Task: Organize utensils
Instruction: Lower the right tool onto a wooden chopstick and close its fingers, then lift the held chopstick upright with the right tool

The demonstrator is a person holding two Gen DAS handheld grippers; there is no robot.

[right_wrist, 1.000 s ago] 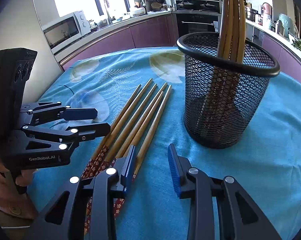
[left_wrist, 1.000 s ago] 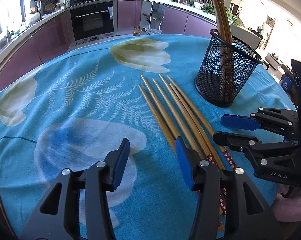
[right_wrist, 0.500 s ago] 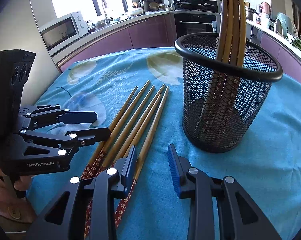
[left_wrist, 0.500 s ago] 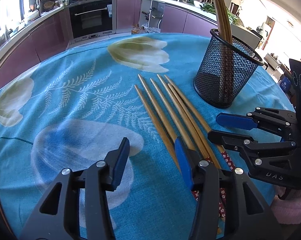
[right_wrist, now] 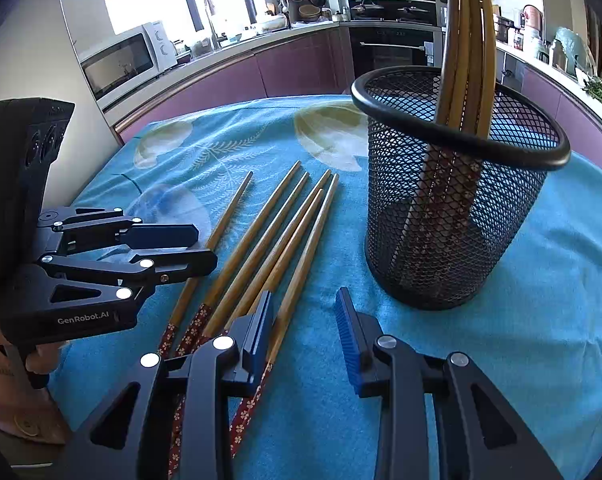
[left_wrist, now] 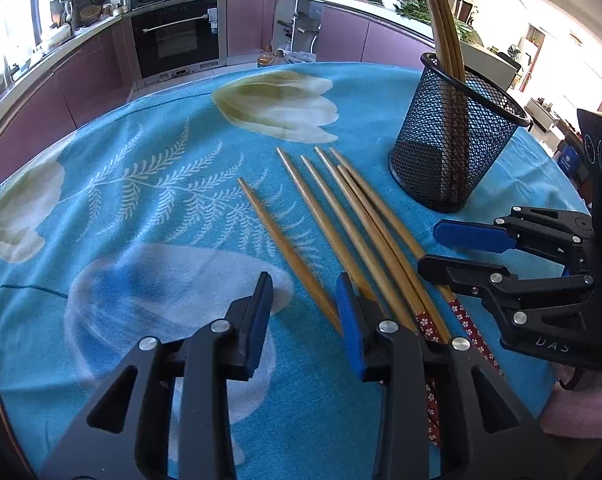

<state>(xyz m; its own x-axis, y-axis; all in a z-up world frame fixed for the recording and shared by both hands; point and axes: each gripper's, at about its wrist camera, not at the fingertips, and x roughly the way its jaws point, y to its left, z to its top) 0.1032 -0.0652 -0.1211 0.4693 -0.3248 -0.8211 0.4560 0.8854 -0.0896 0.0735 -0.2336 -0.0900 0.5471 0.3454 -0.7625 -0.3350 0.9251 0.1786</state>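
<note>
Both pairs of jaws are standing spread and holding nothing. The left gripper (left_wrist: 301, 312) is hovering low over the patterned handle ends of the loose chopsticks (left_wrist: 357, 224), its right jaw sitting over the bunch and the one stray stick (left_wrist: 285, 248) lying in the gap between the jaws. The right gripper (right_wrist: 303, 332) is hanging over the same handle ends from the side nearer the mesh cup (right_wrist: 457, 208), its left jaw above the outermost stick of the bunch.

Judging by this, the step in hand is lining up a pick of the next stick, with nothing pinched yet. The next move is calling for one gripper to drop onto a single stick, close on it near the handle, lift and tip it upright, then lower it handle-first into the cup.

Counting: five chopsticks are lying on the blue flowered cloth (left_wrist: 141, 208) covering the surface, four bunched beside the cup and one apart on the far side from the cup. At least three, perhaps four, are standing in the cup (right_wrist: 467, 40). There is one cup
</note>
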